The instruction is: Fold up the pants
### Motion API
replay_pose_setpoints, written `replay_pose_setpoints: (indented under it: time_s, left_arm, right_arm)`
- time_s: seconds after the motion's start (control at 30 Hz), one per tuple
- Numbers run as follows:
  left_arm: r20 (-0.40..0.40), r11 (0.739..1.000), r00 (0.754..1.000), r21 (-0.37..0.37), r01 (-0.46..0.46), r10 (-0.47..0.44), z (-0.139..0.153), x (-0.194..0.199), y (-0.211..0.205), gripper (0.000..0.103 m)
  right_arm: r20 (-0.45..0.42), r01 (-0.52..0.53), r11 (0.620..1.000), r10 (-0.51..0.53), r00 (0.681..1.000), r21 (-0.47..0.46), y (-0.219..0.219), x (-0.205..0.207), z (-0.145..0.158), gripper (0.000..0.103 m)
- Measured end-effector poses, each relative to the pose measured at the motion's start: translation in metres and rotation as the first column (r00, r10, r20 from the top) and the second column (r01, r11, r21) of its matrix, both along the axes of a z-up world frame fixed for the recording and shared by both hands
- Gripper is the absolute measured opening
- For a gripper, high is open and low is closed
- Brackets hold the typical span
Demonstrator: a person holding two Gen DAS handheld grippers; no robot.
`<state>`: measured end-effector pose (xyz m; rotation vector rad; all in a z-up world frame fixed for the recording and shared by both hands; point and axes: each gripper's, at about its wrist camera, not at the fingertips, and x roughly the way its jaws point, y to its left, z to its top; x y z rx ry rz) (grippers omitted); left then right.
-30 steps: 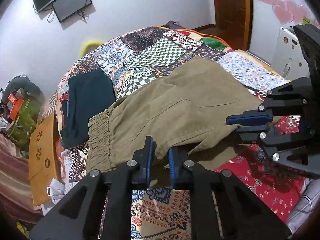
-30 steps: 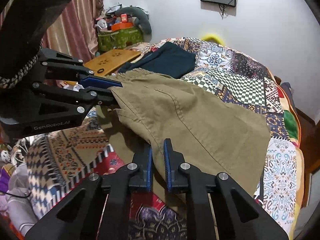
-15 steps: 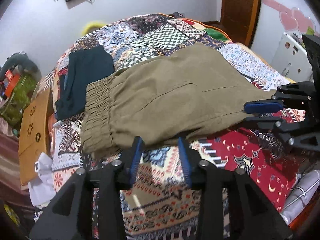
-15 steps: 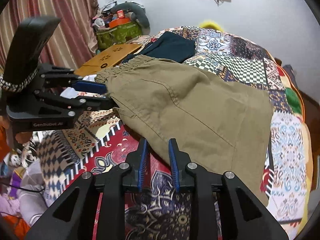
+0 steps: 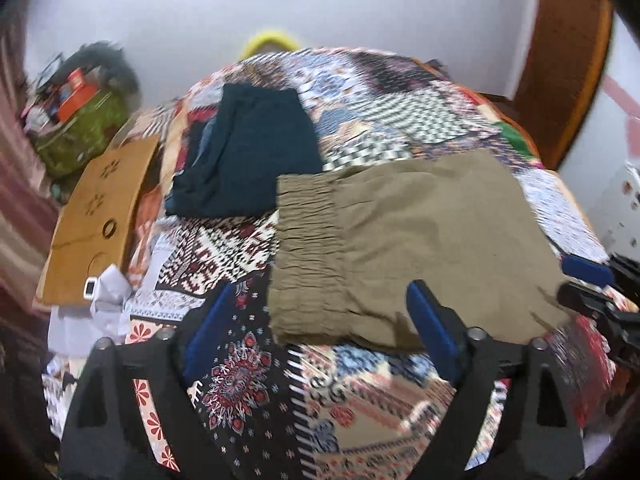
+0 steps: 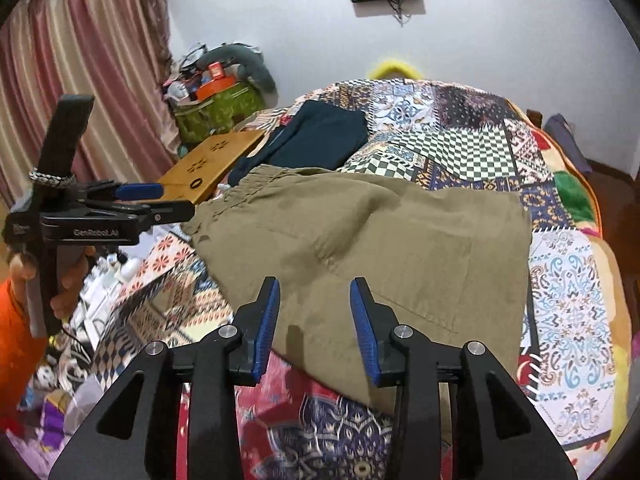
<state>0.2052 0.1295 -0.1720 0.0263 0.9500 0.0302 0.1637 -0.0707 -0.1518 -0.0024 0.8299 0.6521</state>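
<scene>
The khaki pants (image 5: 420, 236) lie folded flat on the patchwork bed, elastic waistband (image 5: 308, 248) toward the left. They also show in the right wrist view (image 6: 392, 248). My left gripper (image 5: 320, 320) is wide open and empty, just off the near edge of the waistband. My right gripper (image 6: 316, 320) is open and empty, above the near edge of the pants. The left gripper also shows at the left of the right wrist view (image 6: 160, 200), beside the waistband. The right gripper's tip shows at the right edge of the left wrist view (image 5: 588, 284).
A folded dark teal garment (image 5: 248, 148) lies on the bed beyond the waistband. A wooden lap tray (image 5: 100, 216) sits at the bed's left edge. A green bag with clutter (image 6: 216, 108) stands by the curtain. The patchwork quilt (image 6: 460, 152) covers the bed.
Both grippers let go of the pants, opened and pulled back. The pants dropped flat onto the bed. The left wrist view swung left toward the waistband.
</scene>
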Motion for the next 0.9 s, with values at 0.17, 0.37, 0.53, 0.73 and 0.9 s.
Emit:
replay_pose_setpoints:
  time_s: [0.17,0.37,0.53,0.73,0.9]
  left_arm:
    - [-0.074,1.000,0.997,0.005,0.006,-0.005,-0.030,0.014,-0.001,0.088]
    - [-0.027,0.991,1.000,0.132,0.015,-0.011,-0.042,0.010,-0.003,0.090]
    - [-0.021,0.993,1.000,0.120,0.006,-0.003,-0.046,0.007,0.005,0.092]
    - [-0.039,0.999,0.998,0.022,-0.040,0.041,-0.056,0.005,0.021,0.095]
    - [-0.039,0.998,0.997,-0.013,-0.065,0.064,-0.057,0.003,0.024,0.095]
  right_arm:
    - [-0.066,0.027,0.999,-0.026,0.998,0.020,0.008,0.013,-0.014,0.039]
    - [-0.139,-0.001,1.000,-0.002,0.990,-0.017,0.013,0.019,-0.038,0.039]
    - [-0.127,0.018,0.999,-0.022,0.992,-0.037,-0.009,0.010,-0.041,0.041]
    - [-0.176,0.115,0.992,-0.121,0.977,-0.049,-0.055,0.002,-0.051,0.042]
    - [-0.186,0.176,0.981,-0.188,0.965,-0.075,-0.088,-0.006,-0.057,0.042]
